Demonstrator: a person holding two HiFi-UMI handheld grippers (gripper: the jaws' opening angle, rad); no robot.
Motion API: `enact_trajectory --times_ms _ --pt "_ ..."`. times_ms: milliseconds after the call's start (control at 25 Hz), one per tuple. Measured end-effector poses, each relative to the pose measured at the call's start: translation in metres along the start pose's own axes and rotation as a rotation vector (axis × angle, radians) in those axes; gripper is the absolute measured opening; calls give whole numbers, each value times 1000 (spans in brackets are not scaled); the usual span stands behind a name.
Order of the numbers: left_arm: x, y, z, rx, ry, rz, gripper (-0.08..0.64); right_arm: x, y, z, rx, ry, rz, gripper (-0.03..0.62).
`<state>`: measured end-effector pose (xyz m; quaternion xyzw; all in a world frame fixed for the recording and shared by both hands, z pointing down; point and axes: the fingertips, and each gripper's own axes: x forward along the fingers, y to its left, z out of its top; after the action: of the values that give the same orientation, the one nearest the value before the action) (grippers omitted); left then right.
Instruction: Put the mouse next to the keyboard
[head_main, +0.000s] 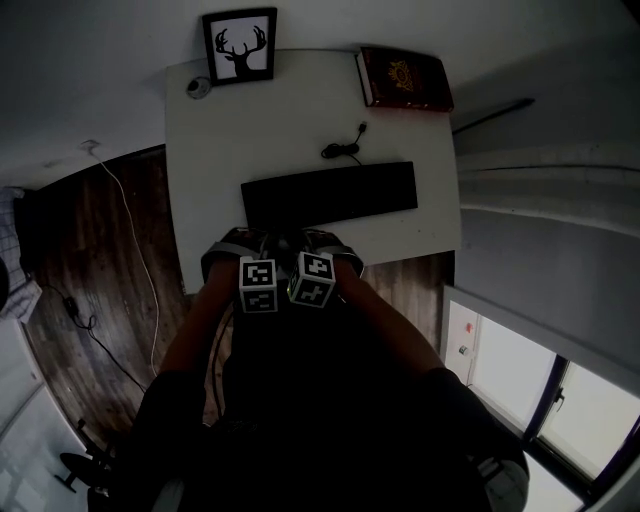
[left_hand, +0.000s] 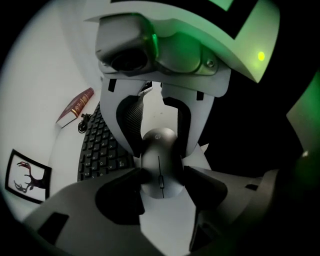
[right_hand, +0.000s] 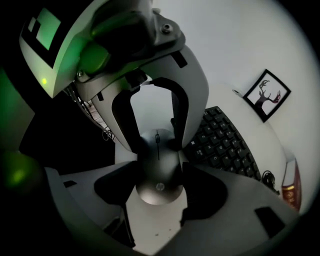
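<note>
In the left gripper view, the dark jaws of the left gripper (left_hand: 162, 176) cover both flanks of the smooth grey oval mouse (left_hand: 160, 150). The white jaws of the right gripper (right_hand: 159, 175), facing it, cover the mouse's far end and much of the flat black keyboard (left_hand: 100, 145), whose key lettering is too small to read. In the right gripper view, the dark red hardback book (right_hand: 291, 182) is cut off at the right edge. In the head view, both grippers hide the mouse at frame centre. The person's dark torso hides the near edge of the white table (head_main: 220, 150). A small round grey object (head_main: 198, 88) at upper left is too small to identify.
</note>
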<state>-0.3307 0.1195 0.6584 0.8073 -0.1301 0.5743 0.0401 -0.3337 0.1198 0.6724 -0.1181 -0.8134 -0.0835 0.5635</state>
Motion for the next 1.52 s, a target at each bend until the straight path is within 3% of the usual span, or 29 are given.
enact_trajectory --times_ms 200,440,720,1520 --pt "2 1 0 -5 40 -9 268 0 -2 -3 -95 -7 24 296" --pt "2 0 1 -9 99 -29 270 -5 0 -2 -143 -48 47 294" --pt "0 0 6 -79 87 -20 268 -9 1 -3 -179 -96 53 290" --pt "0 41 63 47 112 5 270 -50 -37 -47 -88 -118 -38 290"
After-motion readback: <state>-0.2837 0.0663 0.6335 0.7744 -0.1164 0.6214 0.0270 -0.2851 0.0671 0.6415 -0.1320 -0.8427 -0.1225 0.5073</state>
